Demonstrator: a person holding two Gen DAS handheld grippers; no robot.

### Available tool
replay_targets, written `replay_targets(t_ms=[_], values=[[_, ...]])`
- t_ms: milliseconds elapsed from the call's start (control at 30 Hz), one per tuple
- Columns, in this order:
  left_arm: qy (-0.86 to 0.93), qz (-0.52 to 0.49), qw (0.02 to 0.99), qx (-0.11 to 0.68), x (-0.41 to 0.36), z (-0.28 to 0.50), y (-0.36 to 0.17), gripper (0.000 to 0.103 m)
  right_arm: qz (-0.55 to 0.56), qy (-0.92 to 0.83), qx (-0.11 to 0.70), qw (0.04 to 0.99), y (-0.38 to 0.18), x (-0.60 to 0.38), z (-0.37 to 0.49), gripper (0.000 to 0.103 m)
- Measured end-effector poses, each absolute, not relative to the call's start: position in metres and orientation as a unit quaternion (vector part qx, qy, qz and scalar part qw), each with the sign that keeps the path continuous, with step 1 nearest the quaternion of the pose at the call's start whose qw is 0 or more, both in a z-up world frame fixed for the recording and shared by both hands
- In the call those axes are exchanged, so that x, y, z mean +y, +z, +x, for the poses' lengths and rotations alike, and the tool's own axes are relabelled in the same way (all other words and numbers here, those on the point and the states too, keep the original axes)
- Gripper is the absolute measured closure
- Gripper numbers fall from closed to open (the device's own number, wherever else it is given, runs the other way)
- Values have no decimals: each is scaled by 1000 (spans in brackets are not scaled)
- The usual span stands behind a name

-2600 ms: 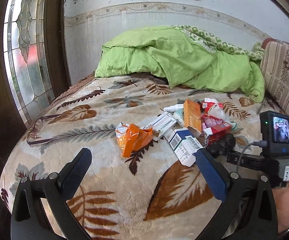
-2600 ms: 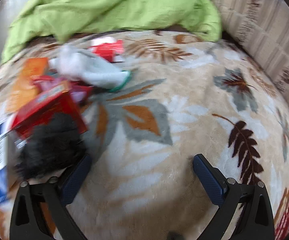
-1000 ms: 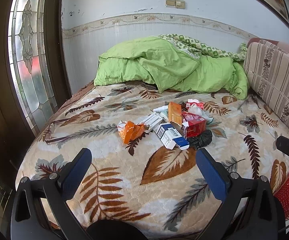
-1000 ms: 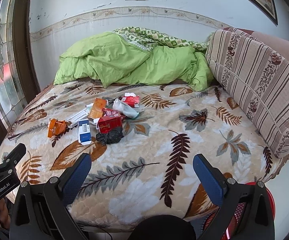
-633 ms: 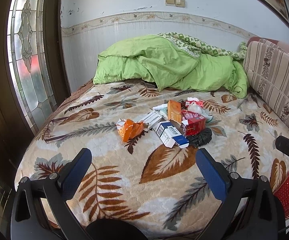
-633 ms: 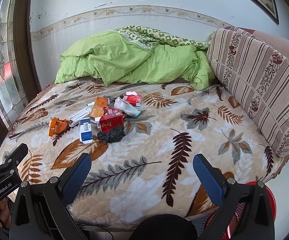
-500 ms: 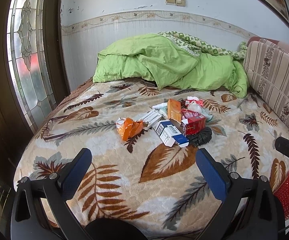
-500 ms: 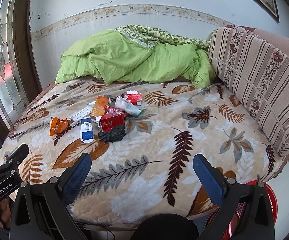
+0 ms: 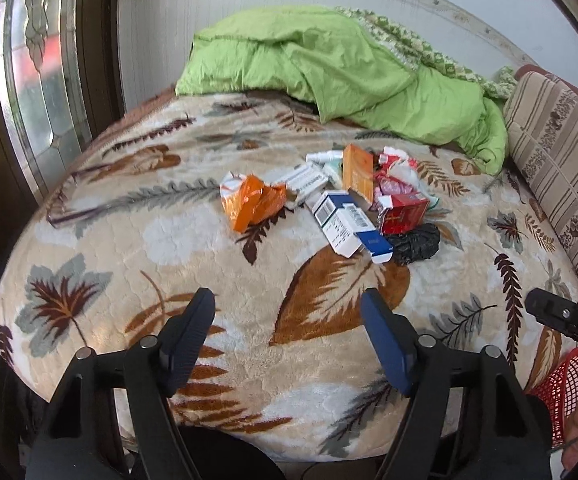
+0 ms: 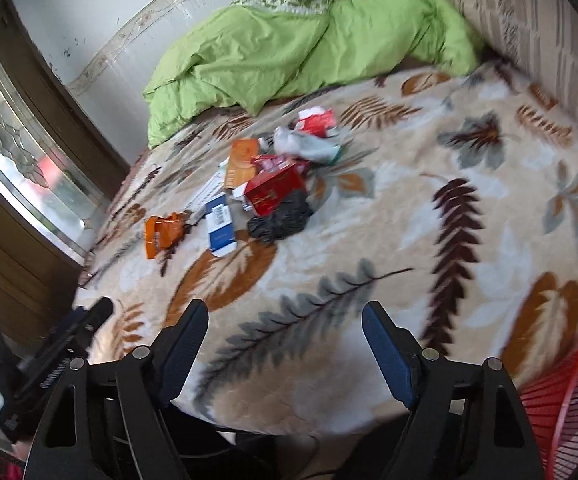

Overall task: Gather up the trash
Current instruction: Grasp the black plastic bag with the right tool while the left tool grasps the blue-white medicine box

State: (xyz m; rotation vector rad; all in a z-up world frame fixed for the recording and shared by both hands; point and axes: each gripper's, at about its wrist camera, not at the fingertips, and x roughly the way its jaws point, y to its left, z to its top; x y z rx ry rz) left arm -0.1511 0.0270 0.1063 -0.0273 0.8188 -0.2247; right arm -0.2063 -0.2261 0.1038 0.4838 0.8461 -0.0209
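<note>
Left gripper (image 9: 287,314) fingers apart, just been closing, nothing between, right gripper (image 10: 285,326) likewise, trash pile (image 9: 341,200) lay well ahead of both on the bed (image 9: 209,280), red basket (image 10: 569,412) right of right fingers.

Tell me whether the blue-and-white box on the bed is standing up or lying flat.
Lying flat. The blue-and-white box rests on its broad side on the blanket, barcode face up, beside the red box.

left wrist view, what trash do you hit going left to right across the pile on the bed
orange wrapper → white carton → blue and white box → red box → black crumpled bag
</note>
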Motion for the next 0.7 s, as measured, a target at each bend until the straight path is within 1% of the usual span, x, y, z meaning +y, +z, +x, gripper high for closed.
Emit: replay_targets(t_ms=[100,233,300,333,367,500,533,567,633,700], values=[[-115,-23,902,416,26,-132,101,29,255,7,416,873,96,-227,-178,20],[-128,-22,894,428,15,-103,98,40,302,3,432,850,78,-234,-128,20],[-133,-33,885,444,10,-82,94,42,325,-8,440,837,67,-239,-107,20],[-131,-35,884,448,8,-75,93,45,338,-13,440,832,62,-243,-98,22],[-128,-34,882,452,5,-65,90,45,347,-16,441,828,57,-245,-90,23],[-136,-47,867,477,-9,-31,78,45,370,-38,455,809,36,-252,-61,31],[-138,-45,863,484,-15,-22,75,45,370,-42,461,806,30,-252,-52,37],[-139,-47,861,486,-18,-17,72,45,369,-47,465,803,25,-252,-47,40],[-144,-42,859,490,-28,-6,67,45,372,-47,471,799,17,-253,-40,51],[-149,-40,855,495,-35,3,64,45,371,-39,475,797,13,-253,-38,57]])
